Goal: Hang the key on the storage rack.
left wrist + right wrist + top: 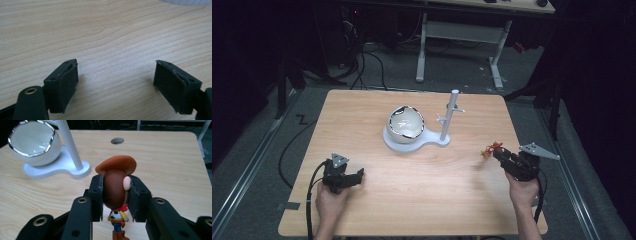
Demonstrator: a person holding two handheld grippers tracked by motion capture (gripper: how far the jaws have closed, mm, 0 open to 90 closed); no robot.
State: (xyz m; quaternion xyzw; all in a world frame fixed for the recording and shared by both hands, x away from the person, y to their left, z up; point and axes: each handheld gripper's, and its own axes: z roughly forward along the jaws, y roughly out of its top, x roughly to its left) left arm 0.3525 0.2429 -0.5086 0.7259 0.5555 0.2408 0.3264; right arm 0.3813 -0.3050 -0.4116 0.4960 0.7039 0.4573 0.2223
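Observation:
A small cowboy figurine (pixel 116 187) with a brown hat, yellow shirt and blue trousers hangs between the jaws of my right gripper (pixel 115 195), which is shut on its head. In the high view that gripper (pixel 499 152) is at the table's right side, the figurine (pixel 491 149) pointing toward the middle. My left gripper (pixel 357 174) rests low near the front left, held by a hand. Its pads (pixel 67 82) stand wide apart over bare wood, nothing between them. A white stand (pixel 412 137) with a bowl-shaped mirror (pixel 406 122) and a pegged post (pixel 449 115) sits mid-table.
The wooden table (pixel 422 180) has a round cable hole (pixel 117 140) near its far edge. The white post (pixel 70 145) rises left of the figurine in the right gripper view. Cables and a desk frame (pixel 462 35) stand on the floor beyond the table.

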